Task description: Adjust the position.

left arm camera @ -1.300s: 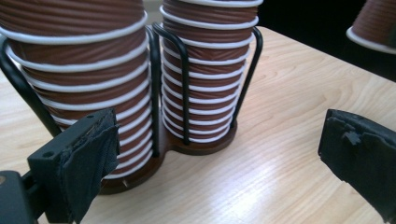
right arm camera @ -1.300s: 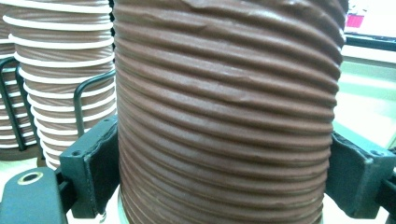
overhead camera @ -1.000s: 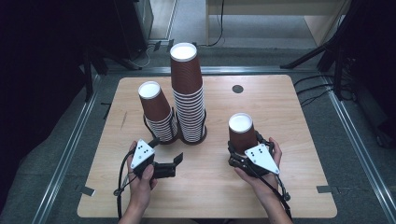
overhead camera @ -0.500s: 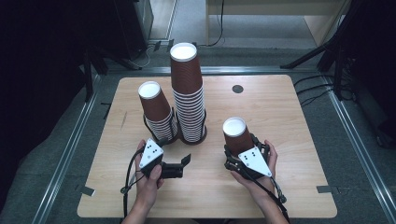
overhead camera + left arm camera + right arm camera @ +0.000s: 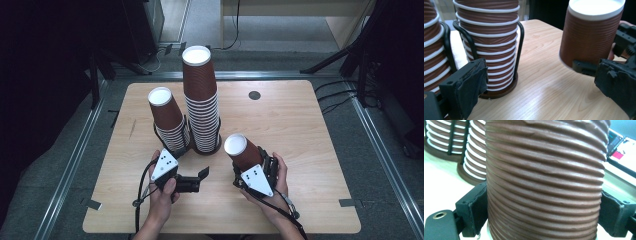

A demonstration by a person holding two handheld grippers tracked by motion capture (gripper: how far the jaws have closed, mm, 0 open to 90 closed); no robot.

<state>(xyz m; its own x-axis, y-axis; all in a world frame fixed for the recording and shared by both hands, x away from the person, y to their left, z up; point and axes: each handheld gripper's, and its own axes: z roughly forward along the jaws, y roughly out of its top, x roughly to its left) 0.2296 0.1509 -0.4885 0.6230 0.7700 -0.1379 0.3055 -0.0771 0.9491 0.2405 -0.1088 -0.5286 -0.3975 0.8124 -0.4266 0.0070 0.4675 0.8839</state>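
Right claw point(image 5: 248, 169) is clamped on a single brown ribbed cup point(image 5: 242, 152), jaws pressed against both sides of it, the cup upside down with its white base up, at the near right of the counter point(image 5: 310, 130). Left claw point(image 5: 196, 179) sits low beside it, jaws spread wide with nothing between them, pointing across toward that cup. Behind them stand two stacks of upturned cups in wire holders: the tall stack point(image 5: 201, 100) and, just beside it, the shorter stack point(image 5: 167, 120).
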